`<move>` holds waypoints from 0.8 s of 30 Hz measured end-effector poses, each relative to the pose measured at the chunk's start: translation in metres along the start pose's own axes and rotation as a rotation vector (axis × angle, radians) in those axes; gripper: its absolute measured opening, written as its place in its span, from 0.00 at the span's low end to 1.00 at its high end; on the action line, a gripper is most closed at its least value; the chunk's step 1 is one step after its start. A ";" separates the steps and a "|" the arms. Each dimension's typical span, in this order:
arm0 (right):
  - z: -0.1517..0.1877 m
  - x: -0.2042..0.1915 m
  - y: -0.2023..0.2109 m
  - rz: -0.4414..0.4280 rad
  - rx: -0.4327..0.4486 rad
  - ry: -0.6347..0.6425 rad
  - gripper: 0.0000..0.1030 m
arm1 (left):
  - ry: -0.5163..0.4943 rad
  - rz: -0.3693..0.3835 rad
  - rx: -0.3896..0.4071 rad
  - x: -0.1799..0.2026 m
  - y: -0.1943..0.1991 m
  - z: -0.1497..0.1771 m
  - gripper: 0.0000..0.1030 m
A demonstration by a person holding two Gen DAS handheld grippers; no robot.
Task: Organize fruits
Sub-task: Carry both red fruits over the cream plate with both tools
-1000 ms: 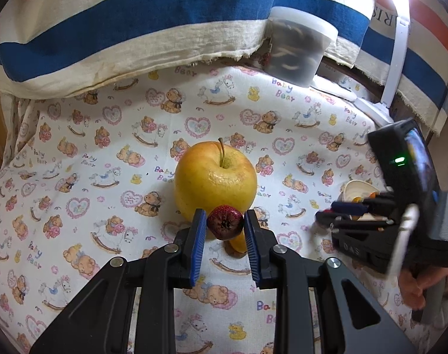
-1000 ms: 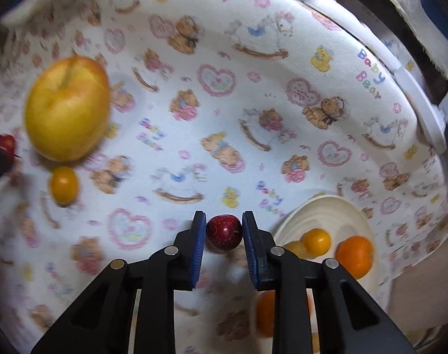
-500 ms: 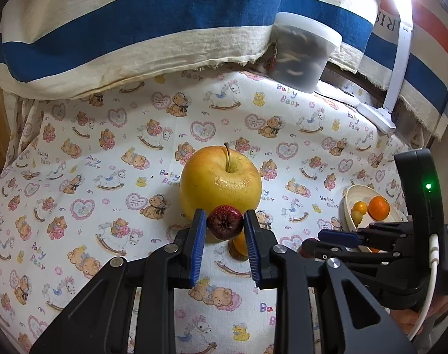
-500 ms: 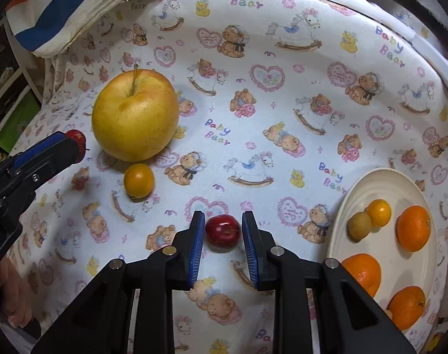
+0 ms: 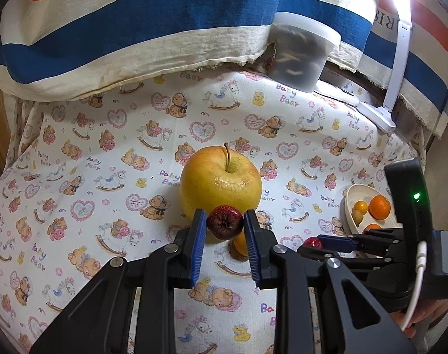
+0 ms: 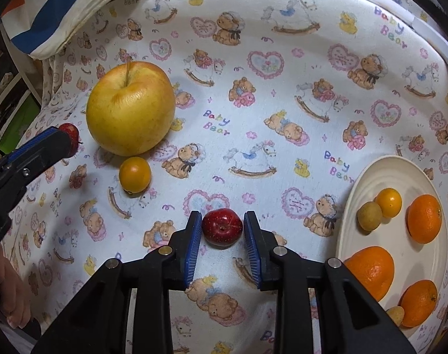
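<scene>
While the left gripper [image 5: 225,225] stays clamped on a dark red fruit [image 5: 224,221] just in front of the yellow apple [image 5: 221,183], the right gripper [image 6: 222,226] has swung round from near the plate [image 6: 368,183] over the past second. Its pads now bracket a bright red fruit [image 6: 222,227] low over the cloth [image 6: 253,88]; whether they still grip it cannot be told. The small orange fruit [image 6: 134,174] remains beside the apple. Judgement: neither red fruit has yet been plated.
</scene>
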State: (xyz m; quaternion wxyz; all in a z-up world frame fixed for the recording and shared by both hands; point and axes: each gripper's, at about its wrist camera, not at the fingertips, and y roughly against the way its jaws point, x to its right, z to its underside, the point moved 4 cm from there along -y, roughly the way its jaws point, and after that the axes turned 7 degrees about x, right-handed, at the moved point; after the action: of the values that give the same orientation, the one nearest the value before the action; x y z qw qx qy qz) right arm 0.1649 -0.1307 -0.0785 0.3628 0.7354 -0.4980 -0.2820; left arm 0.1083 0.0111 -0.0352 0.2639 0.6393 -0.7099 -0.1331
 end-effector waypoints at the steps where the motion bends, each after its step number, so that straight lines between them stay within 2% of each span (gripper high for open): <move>1: 0.001 0.000 0.000 0.003 0.014 0.004 0.29 | -0.001 0.001 0.000 0.000 0.000 0.000 0.24; 8: 0.008 -0.001 0.012 0.034 0.062 0.011 0.29 | -0.019 0.006 0.000 0.006 0.003 0.001 0.24; 11: 0.012 0.003 0.027 0.017 0.098 -0.009 0.29 | -0.030 0.019 -0.010 0.012 0.003 0.003 0.24; 15: 0.022 0.013 0.057 -0.007 0.157 -0.042 0.29 | -0.059 0.023 0.001 0.020 0.006 0.004 0.24; 18: 0.032 0.023 0.084 -0.005 0.218 -0.044 0.29 | -0.054 0.075 0.000 0.027 0.010 0.006 0.24; 21: 0.040 0.033 0.110 -0.003 0.273 -0.055 0.29 | -0.102 0.068 0.033 0.035 0.011 0.008 0.24; 24: 0.049 0.048 0.136 0.015 0.332 -0.072 0.29 | -0.133 0.075 0.023 0.043 0.006 0.015 0.24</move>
State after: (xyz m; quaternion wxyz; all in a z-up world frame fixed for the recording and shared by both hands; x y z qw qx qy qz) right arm 0.0715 -0.2213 0.0010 0.2203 0.7709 -0.5559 -0.2194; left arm 0.0928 -0.0325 -0.0355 0.2138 0.6048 -0.7509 -0.1570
